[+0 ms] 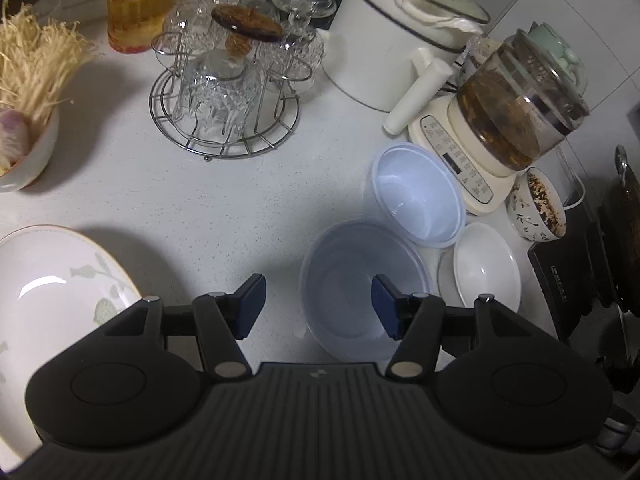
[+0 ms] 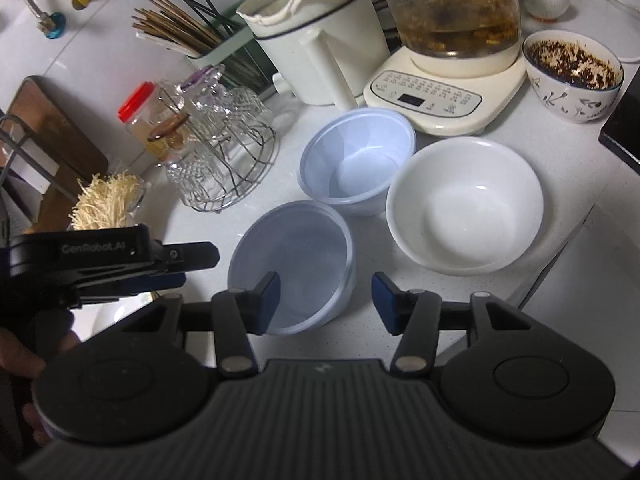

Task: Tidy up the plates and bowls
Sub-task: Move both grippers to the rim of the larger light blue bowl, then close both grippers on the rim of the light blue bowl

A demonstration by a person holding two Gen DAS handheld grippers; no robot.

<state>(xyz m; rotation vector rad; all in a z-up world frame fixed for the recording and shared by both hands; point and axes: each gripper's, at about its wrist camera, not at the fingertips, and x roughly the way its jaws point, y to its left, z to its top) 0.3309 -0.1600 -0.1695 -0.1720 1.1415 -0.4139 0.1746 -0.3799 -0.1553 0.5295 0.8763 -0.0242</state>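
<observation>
While both tools gape wide, left tool (image 1: 318,306) view alone shows leaf-patterned plate (image 1: 48,280); right tool (image 2: 325,303) view, chopsticks (image 2: 176,32).

Dim, soft shadows (fisheye edges warped), sharp.

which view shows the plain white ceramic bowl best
The right wrist view: the plain white ceramic bowl sits unobstructed, whole rim and inside visible. In the left wrist view the bowl is small, foreshortened, near the right side, partly overlapped by the far translucent plastic bowl.
</observation>
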